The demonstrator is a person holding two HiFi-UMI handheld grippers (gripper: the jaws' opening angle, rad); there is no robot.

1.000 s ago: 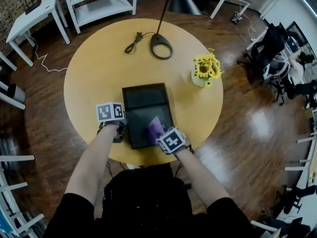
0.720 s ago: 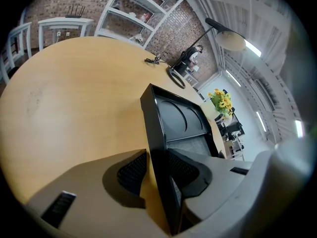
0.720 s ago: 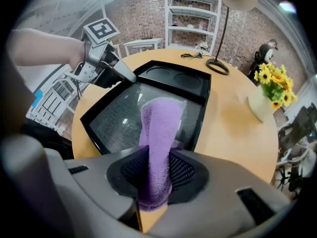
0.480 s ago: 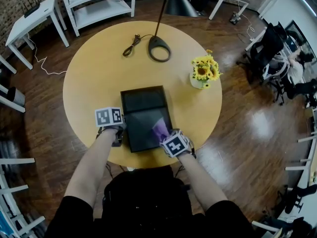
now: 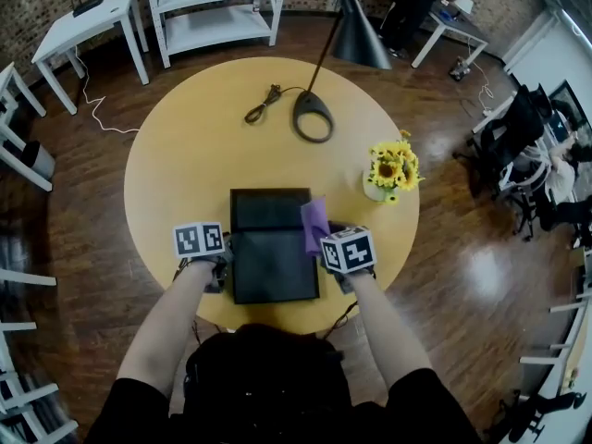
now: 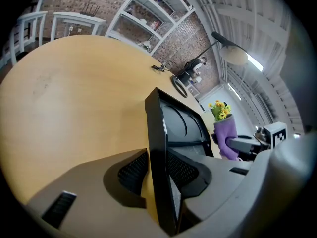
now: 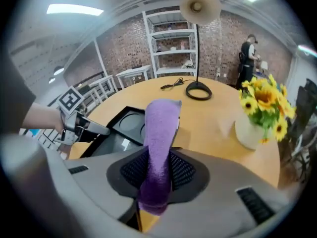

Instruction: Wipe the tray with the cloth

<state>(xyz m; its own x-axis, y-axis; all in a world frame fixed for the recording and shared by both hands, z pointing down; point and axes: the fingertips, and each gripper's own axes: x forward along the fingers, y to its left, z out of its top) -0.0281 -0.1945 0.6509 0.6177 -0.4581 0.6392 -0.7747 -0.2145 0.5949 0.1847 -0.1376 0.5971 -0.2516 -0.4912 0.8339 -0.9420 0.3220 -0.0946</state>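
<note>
cloth (image 7: pixel 161 128) in right gripper (image 7: pixel 158 171), near tray (image 5: pixel 268 266)

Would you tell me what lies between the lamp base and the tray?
Nothing; only bare tabletop separates the lamp base from the black tray, as the head view shows.

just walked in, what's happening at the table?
A person works two handheld grippers at the round table. The left gripper is clamped on the left rim of the black tray, its jaws having just closed a little further on it. The right gripper pinches a purple cloth at the tray's right edge; whether the cloth touches the tray can't be told.
</note>
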